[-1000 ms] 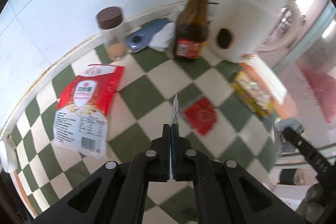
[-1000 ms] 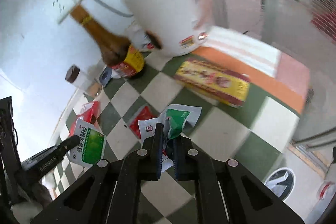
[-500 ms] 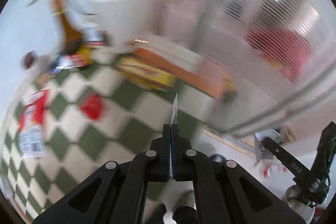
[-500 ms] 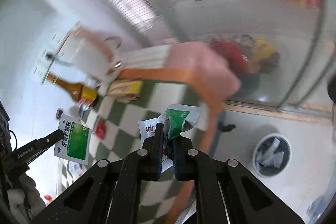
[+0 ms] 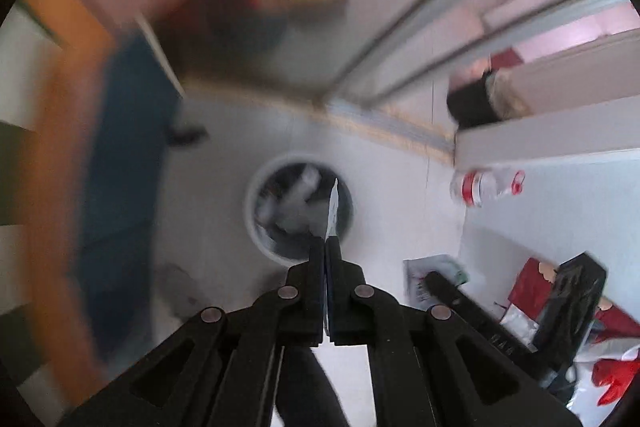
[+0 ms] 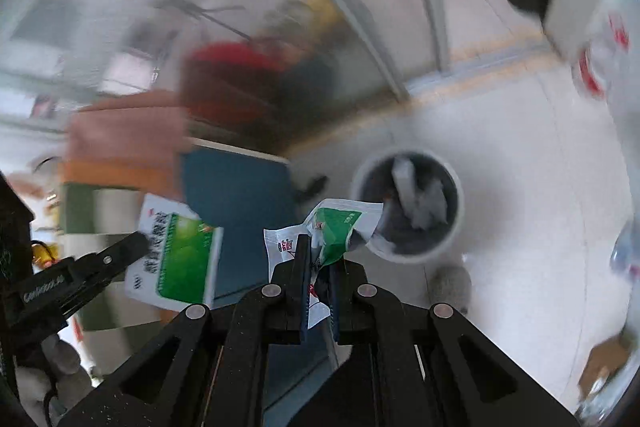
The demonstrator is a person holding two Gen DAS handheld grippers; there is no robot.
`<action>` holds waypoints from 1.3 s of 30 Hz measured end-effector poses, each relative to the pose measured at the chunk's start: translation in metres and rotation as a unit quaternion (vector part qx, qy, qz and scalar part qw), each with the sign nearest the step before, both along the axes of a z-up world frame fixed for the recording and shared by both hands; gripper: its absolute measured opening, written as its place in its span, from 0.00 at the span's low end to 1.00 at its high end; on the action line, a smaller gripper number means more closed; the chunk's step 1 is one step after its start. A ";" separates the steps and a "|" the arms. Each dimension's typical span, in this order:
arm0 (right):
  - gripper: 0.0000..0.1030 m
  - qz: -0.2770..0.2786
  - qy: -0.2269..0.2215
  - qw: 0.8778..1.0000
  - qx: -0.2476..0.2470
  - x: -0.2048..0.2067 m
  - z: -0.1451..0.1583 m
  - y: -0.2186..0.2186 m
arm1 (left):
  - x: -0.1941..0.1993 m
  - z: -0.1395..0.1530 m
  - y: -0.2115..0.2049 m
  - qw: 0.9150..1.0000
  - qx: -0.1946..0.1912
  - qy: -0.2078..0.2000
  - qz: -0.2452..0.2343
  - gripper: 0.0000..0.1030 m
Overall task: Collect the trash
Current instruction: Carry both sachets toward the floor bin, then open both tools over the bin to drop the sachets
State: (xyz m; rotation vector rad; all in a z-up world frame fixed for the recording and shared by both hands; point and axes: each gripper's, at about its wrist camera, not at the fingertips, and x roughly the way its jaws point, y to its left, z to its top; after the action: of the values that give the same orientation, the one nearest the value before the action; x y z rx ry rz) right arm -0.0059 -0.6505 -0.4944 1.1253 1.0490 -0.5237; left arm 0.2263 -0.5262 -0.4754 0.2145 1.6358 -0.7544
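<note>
Both grippers swung from table to bin point(image 5: 299, 207); left gripper point(image 5: 325, 291) pinches a flat packet point(image 5: 332, 211) edge-on, right gripper point(image 6: 319, 291) a crumpled wrapper point(image 6: 332, 227)—light, limp, slippery.

A round trash bin point(image 5: 256, 227) stands on pale floor point(image 5: 400, 187).

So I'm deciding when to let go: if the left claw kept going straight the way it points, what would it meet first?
Probably the open trash bin on the floor: the left claw, shut on a flat green packet, points into its mouth. Nothing shows between them, though blur leaves depth unclear.
</note>
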 end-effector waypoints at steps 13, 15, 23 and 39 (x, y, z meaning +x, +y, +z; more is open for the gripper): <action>0.16 0.018 0.047 0.995 0.086 -0.009 -0.307 -0.036 | -0.034 -0.266 -0.065 0.990 0.112 0.028 -0.078 0.02; 0.17 0.020 0.062 0.994 0.092 -0.009 -0.325 -0.039 | -0.031 -0.273 -0.061 0.989 0.121 0.013 -0.082 0.06; 0.80 0.054 0.112 0.991 0.042 -0.009 -0.306 -0.043 | -0.033 -0.236 -0.048 0.979 0.140 -0.105 -0.104 0.97; 1.00 0.104 0.168 0.970 -0.140 -0.020 -0.063 -0.017 | -0.076 -0.025 -0.007 0.970 0.128 -0.187 -0.084 0.97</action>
State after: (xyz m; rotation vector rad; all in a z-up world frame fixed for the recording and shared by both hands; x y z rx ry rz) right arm -0.0261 -0.6678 -0.5573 0.6809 1.3225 -0.6839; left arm 0.1499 -0.5333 -0.5002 0.6484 1.3590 -0.5843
